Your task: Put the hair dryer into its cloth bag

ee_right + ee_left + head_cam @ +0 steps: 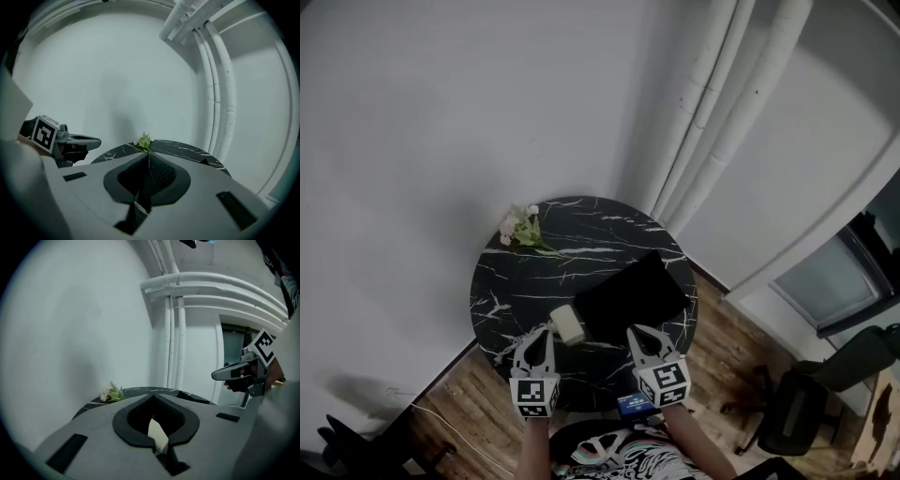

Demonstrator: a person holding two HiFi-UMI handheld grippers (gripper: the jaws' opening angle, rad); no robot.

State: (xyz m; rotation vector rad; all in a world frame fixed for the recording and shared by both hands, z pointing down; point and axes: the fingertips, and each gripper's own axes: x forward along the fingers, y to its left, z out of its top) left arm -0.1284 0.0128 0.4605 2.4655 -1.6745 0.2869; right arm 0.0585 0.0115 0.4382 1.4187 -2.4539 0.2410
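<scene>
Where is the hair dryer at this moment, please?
In the head view, the hair dryer lies on the table's near left, just ahead of the left gripper and beside the bag's left corner.

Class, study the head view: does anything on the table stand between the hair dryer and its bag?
Nothing visible does. The hair dryer lies right beside the bag, at its near left corner. The flowers sit at the far edge of the table, out of the way.

Plain domestic room: round black white-veined marble table (pixel 581 211), brown wooden plank floor (pixel 722 361), white-wrapped wall pipes (pixel 724 103).
</scene>
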